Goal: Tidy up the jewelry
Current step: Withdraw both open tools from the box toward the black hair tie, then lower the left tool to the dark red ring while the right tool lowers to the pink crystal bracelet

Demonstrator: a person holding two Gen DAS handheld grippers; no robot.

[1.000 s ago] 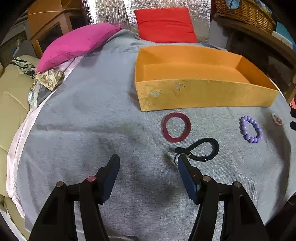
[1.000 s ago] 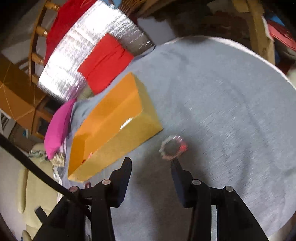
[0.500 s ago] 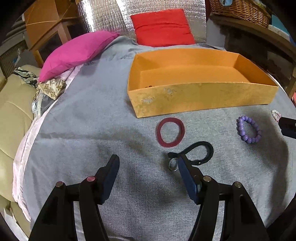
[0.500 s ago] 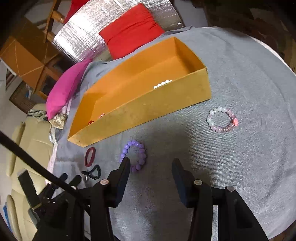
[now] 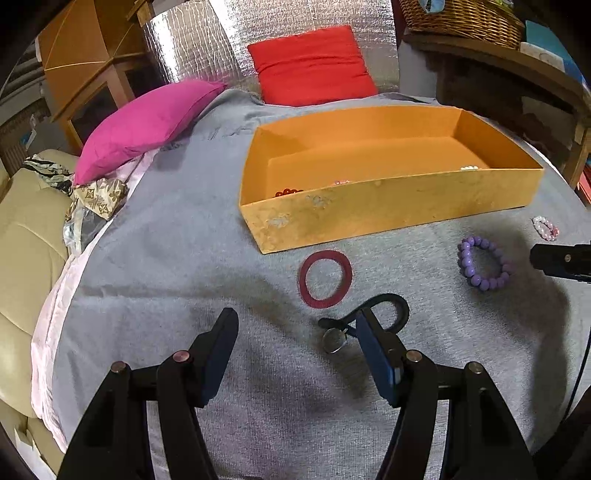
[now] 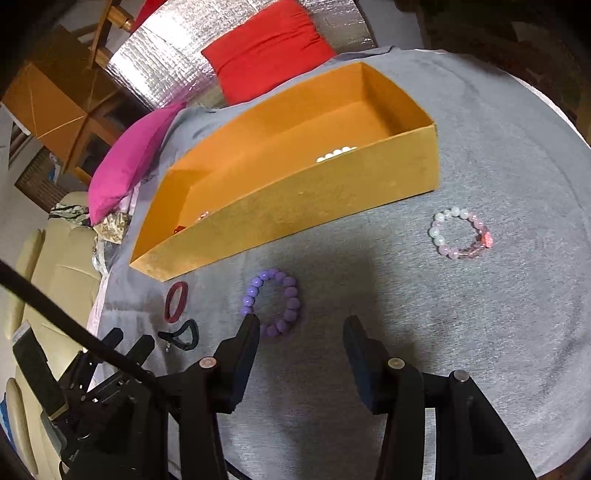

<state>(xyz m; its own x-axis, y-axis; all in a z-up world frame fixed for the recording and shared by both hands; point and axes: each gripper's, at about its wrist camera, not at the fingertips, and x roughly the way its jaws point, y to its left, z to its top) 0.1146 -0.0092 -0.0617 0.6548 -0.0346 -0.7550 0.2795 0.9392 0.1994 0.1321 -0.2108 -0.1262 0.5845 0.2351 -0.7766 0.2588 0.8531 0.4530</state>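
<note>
An open orange box point(image 5: 388, 210) point(image 6: 295, 199) stands on the grey cloth, with red, pink and white beads inside it. In front of it lie a dark red ring point(image 5: 324, 278) point(image 6: 176, 301), a black loop with a metal ring point(image 5: 384, 312) point(image 6: 183, 334), a purple bead bracelet point(image 5: 484, 263) point(image 6: 272, 302) and a pale pink bead bracelet point(image 5: 545, 228) point(image 6: 460, 234). My left gripper point(image 5: 295, 317) is open and empty, its right finger over the black loop. My right gripper point(image 6: 301, 325) is open and empty, just short of the purple bracelet.
A magenta pillow point(image 5: 147, 122) and a red pillow point(image 5: 314, 62) lie behind the box. A beige sofa point(image 5: 22, 236) runs along the left edge. A wicker basket point(image 5: 461, 14) sits on a shelf at the back right. The right gripper's tip point(image 5: 561, 260) shows in the left wrist view.
My right gripper has swung and pulled back from the pale pink bracelet, and now faces the purple one. My left gripper has drawn back slightly. Nothing was picked up.
</note>
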